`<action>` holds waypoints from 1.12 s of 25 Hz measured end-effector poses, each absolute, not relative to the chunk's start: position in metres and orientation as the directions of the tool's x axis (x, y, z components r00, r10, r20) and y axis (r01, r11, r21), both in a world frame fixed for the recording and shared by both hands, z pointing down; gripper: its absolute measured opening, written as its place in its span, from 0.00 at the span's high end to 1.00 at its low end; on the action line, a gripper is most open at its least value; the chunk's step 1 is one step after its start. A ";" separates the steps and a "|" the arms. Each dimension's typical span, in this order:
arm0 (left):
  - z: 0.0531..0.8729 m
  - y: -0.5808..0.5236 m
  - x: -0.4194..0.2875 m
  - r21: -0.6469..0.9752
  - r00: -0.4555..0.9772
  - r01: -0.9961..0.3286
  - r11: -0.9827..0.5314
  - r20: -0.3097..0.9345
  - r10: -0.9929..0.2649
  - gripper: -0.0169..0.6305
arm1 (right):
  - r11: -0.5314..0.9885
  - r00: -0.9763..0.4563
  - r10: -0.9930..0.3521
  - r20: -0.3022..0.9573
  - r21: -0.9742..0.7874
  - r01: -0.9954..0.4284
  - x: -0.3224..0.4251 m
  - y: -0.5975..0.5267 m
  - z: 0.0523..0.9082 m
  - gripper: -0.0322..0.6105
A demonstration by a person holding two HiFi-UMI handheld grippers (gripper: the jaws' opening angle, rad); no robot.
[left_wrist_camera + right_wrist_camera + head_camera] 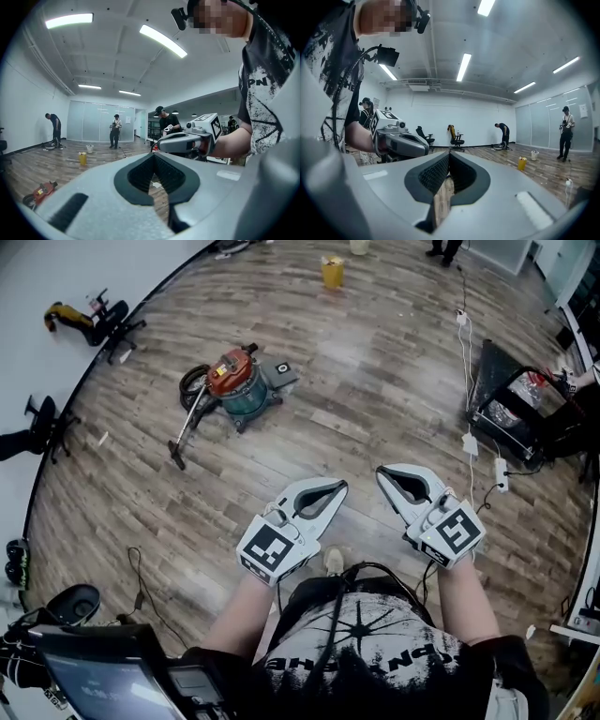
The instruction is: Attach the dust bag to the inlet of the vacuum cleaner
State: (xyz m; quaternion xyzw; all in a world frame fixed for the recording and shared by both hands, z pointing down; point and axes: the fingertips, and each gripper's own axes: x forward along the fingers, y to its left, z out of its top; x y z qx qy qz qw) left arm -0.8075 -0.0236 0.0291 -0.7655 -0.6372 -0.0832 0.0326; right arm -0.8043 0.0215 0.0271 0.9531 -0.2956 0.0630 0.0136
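The vacuum cleaner (236,381), a teal drum with a red-orange top, stands on the wood floor far ahead to the left. Its black hose and wand (185,427) trail to its left, and a flat grey piece with a square marker (279,371) lies against its right side. It shows again as a red shape (41,191) low on the left of the left gripper view. I cannot make out a dust bag. My left gripper (339,487) and right gripper (384,472) are held side by side at waist height, both shut and empty, well short of the vacuum.
A yellow bucket (332,272) stands at the back. Office chairs (105,319) line the left wall. At the right stand a black cart (514,407) and a white cable with power strips (471,442). A monitor (101,679) is at bottom left. People stand far off (114,130).
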 end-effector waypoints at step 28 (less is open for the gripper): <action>0.039 0.025 -0.673 0.053 0.182 0.980 -0.193 0.168 0.969 0.98 | -0.818 0.813 -0.571 0.116 0.005 -0.575 -0.665 0.066 0.028 0.95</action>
